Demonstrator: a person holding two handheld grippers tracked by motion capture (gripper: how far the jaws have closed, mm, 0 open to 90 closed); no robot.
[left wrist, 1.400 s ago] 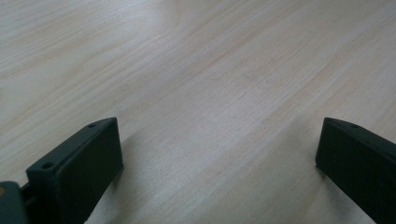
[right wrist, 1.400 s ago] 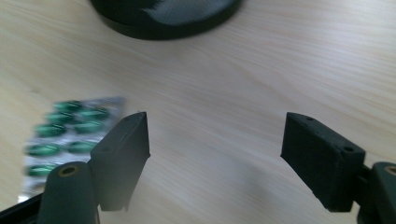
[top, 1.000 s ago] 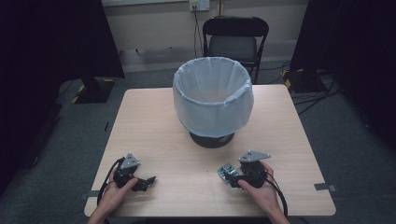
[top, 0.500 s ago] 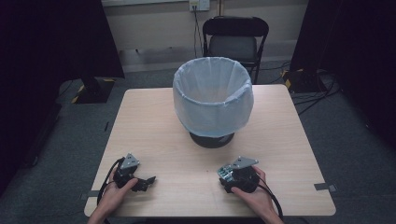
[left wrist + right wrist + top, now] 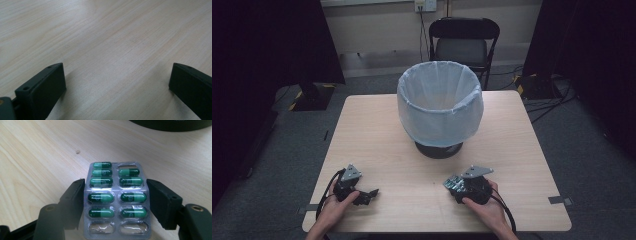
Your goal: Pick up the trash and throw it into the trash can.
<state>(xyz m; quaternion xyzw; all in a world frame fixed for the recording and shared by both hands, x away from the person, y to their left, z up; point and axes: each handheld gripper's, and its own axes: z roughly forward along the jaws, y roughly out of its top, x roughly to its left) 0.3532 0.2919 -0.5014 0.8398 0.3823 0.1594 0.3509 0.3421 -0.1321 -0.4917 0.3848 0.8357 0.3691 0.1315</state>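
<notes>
At the near edge of the table (image 5: 377, 125), toward its right corner, the right gripper (image 5: 455, 183) has a blister pack (image 5: 117, 200) of green capsules clamped between its jaws — in the right gripper view the two black jaws press against the pack's long sides, and the foil sheet stands out ahead of them, a few of its pockets already empty. The pack sits low over the wood, near the table's front edge and well apart from the bin.

The left gripper (image 5: 371, 193) rests near the left front corner, jaws spread wide with nothing but bare wood between them.

The lined waste bin (image 5: 440, 105) stands toward the far middle of the table, its white bag folded over the rim. To my eye the grasp is made and the carry is next — the pack needs lifting clear of the table, taking forward and up over the bin's rim, then letting go above the opening. The rim is high, so the lift should come first.
</notes>
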